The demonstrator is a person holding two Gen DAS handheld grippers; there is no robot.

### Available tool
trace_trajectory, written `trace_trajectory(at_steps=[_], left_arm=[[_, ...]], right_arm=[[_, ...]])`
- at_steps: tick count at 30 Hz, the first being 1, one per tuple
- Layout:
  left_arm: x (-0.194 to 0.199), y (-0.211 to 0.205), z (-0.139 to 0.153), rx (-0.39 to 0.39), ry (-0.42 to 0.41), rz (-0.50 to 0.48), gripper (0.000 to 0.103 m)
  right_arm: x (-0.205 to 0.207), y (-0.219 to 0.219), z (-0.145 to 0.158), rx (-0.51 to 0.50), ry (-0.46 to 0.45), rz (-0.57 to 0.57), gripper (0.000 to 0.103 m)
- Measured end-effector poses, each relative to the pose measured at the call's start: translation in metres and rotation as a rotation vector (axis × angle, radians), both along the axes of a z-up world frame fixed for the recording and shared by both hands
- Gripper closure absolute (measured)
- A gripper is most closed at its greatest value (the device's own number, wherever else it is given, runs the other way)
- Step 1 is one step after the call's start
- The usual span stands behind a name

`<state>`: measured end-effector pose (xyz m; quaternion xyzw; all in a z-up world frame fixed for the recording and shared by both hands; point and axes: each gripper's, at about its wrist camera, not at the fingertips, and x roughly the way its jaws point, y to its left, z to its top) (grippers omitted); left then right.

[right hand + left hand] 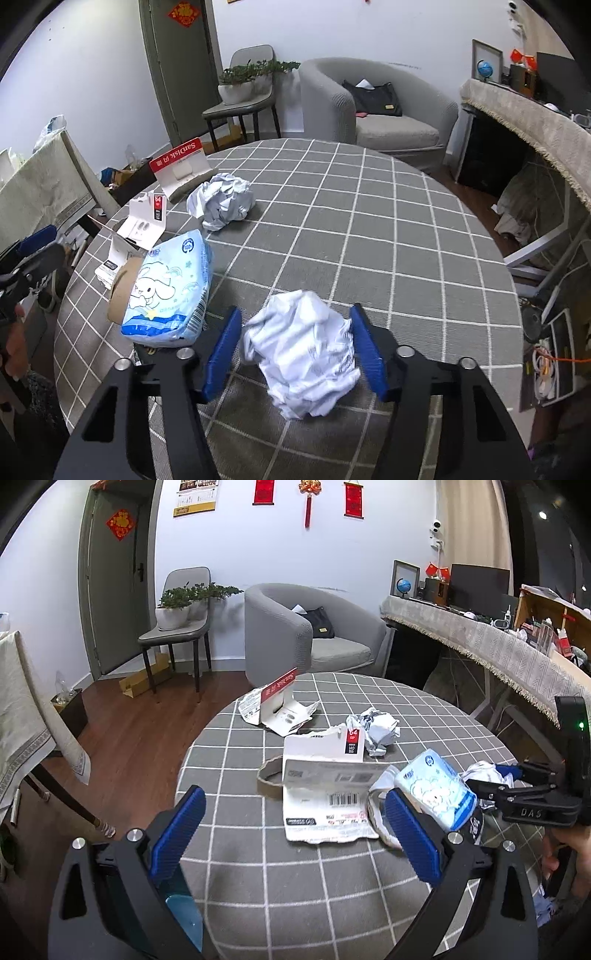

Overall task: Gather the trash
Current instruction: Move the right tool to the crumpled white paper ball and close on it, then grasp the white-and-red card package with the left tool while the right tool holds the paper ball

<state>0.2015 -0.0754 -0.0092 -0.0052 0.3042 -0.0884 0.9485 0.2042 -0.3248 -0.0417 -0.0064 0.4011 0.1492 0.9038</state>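
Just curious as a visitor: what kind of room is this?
Probably a home living room or small office: a grey armchair, a round table with a checked cloth, and red Chinese hangings on the wall.

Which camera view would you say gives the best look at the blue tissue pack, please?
The right wrist view: the blue tissue pack lies unobstructed, its cartoon print facing the camera. In the left wrist view it appears end-on, partly hidden behind the left gripper.

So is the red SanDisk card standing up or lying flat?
Standing up. The red SanDisk card leans upright at the table's far edge, its torn white base flat underneath.
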Motion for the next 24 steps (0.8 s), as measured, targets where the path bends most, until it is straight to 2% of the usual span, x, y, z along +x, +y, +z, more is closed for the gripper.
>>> trace_trajectory(at_steps=[5, 12, 16, 22, 24], left_arm=[[0.014, -0.008, -0.002, 0.019, -0.002, -0.01, 0.004], [0.029, -0.026, -0.007, 0.059, -0.006, -0.043, 0.004], [0.032, -0.032, -0.013, 0.078, 0.001, -0.058, 0.004], [0.04, -0.036, -0.016, 0.101, -0.013, -0.055, 0.005], [0.042, -0.035, -0.016, 0.114, -0.017, -0.06, 0.012]], right_arm=[[0.003, -0.004, 0.001, 0.026, 0.001, -0.002, 0.05], [-0.002, -0.023, 0.031, 0.088, -0.096, -0.066, 0.05], [0.005, -0.026, 0.038, 0.137, -0.112, -0.073, 0.05], [0.025, -0.004, 0.046, 0.15, -0.131, -0.039, 0.05], [0.033, 0.008, 0.049, 0.149, -0.139, -0.019, 0.05]])
